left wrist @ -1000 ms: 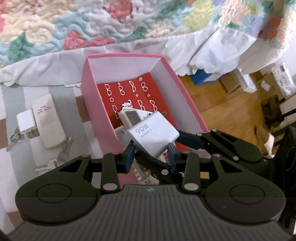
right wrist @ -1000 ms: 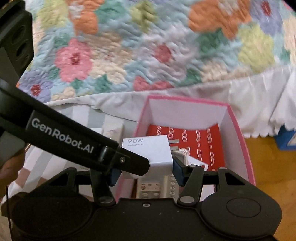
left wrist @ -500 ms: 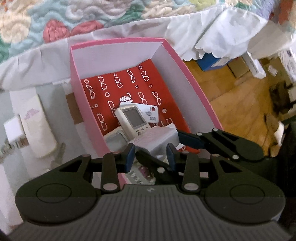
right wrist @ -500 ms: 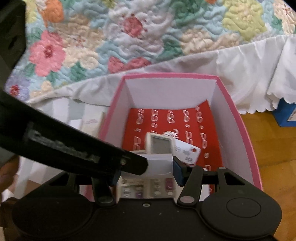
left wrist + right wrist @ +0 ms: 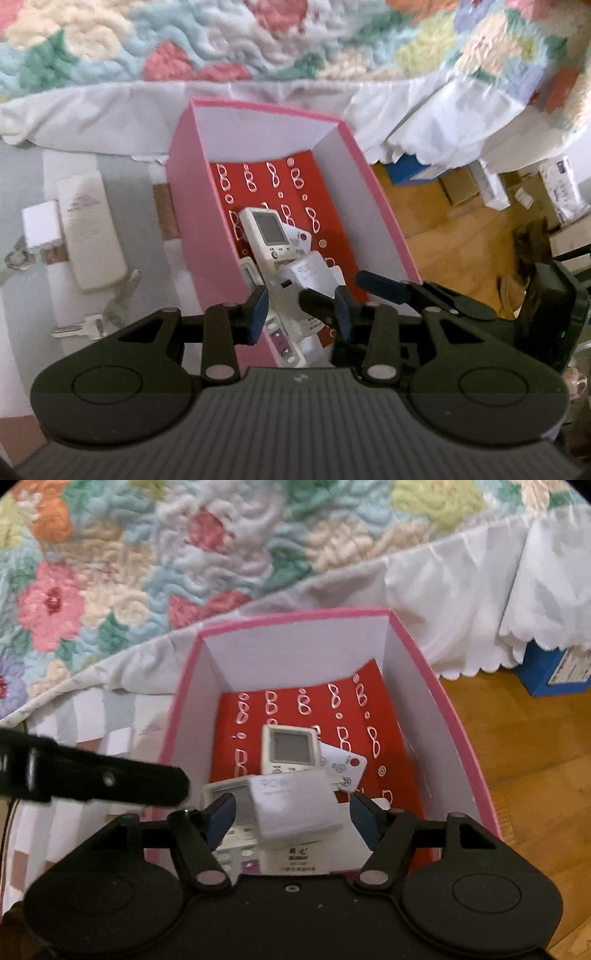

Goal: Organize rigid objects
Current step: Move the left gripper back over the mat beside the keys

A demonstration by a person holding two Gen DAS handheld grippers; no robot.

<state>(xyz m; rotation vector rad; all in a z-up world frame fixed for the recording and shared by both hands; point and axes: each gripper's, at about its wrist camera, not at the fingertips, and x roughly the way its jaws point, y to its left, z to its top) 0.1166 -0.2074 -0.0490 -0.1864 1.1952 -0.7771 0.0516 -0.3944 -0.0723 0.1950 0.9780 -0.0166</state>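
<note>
A quilt (image 5: 155,554) with a flower pattern and its white skirt (image 5: 461,602) are filling the far part of both views, with wooden floor (image 5: 524,746) at the right. A pink box (image 5: 424,657) with white inner walls and a red patterned bottom is standing open in the middle, beside a striped mat (image 5: 22,295) on its left.

On the mat, a cream case (image 5: 90,236) is lying beside a small white block (image 5: 40,225), with keys (image 5: 79,326) just near of them.

Inside the box, a white remote with a screen (image 5: 288,749) is lying over a thin white card remote (image 5: 341,766); further remotes are lying at the near end, partly hidden.

The white charger (image 5: 295,805), marked 90W, is sitting tilted on top of these remotes, inside the box at its near end.

The right tool (image 5: 291,818) is opening; the charger is lying between its blue pads, which are standing clear of it on both sides.

The left tool (image 5: 301,314) is hanging over the near left wall of the box, part open; the charger (image 5: 306,280) is showing between its pads, and whether they are pressing on it cannot be told.
</note>
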